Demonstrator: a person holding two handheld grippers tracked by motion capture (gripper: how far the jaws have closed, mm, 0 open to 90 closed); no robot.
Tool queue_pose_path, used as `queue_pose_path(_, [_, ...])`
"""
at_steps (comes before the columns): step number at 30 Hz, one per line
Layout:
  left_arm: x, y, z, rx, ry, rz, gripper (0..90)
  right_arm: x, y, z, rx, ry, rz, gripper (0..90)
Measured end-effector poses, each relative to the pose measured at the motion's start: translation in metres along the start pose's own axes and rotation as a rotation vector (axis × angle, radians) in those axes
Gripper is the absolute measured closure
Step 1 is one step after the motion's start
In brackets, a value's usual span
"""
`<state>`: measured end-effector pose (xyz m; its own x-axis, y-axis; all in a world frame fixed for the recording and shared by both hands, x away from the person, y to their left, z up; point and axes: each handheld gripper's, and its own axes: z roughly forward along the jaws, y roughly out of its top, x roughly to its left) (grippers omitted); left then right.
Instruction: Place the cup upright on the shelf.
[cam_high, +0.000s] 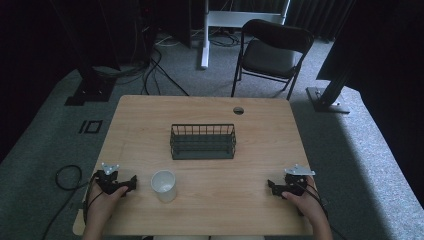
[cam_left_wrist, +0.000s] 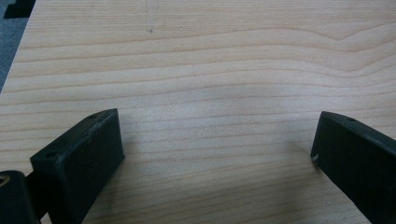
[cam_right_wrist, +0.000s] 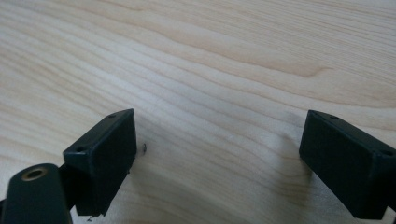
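High view: one rectangular wooden table bears one dark wire basket at its centre and one white, round cup near the front edge, just beside the left gripper; the right gripper rests well apart, and one black folding chair stands beyond. Left gripper view: two blocky black jaws stand wide apart over bare wood grain, holding nothing. Right gripper view: two matching jaws, equally spread and empty.

A white cup and dark green wire basket on a pale wood-grain table. Both grippers' jaws are black.
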<state>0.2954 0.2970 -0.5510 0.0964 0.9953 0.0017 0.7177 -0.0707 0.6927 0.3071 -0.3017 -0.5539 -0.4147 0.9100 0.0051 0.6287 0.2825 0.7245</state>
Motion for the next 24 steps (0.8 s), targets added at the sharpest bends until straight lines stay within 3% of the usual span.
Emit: queue_pose_path(24, [-0.0001, 0.0000, 0.0000, 0.001, 0.001, 0.000, 2.5, 0.0005, -0.0011, -0.0015, -0.002, 0.004, -0.005, 11.6])
